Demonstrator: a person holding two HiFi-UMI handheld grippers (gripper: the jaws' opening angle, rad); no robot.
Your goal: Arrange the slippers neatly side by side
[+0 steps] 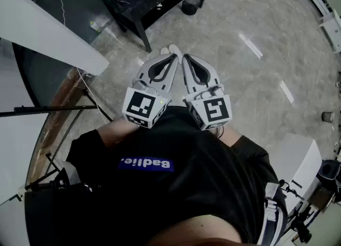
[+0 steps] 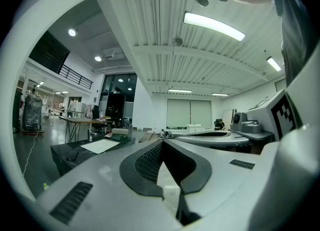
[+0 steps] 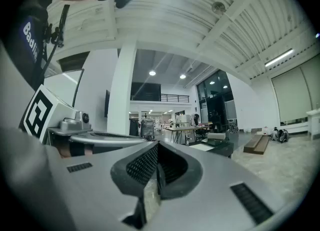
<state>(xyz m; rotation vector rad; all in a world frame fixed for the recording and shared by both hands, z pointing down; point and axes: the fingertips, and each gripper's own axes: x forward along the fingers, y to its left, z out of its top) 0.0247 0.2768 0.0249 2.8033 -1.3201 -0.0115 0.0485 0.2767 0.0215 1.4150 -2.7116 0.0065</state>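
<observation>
The person stands upright and holds both tools level in front of the chest, side by side and nearly touching. The left claw [image 1: 174, 57] is pressed together at its tips, with only a narrow wedge of light showing behind them in the left gripper view and nothing pinched. The right claw [image 1: 185, 57] is also pressed fully together and empty.

No view shows the slippers for certain. Two small white rounded shapes [image 1: 169, 50] lie on the grey marbled floor [image 1: 256, 80] just past the claw tips. They could be the slippers or the person's own shoes, and I cannot tell which. A black low bench [image 1: 144, 0] stands further off, and no footwear shows on it.

The task looks barely begun, and the step in hand seems to be finding the pair and reaching for it. To do that well:

- Tip the head view down until both slippers are plainly in sight.
- Spread each claw before lowering it.
- Take each slipper by its side wall or heel edge, not by the soft top.
- Set the slippers down with toes pointing the same way, heels level and inner sides just touching.
</observation>
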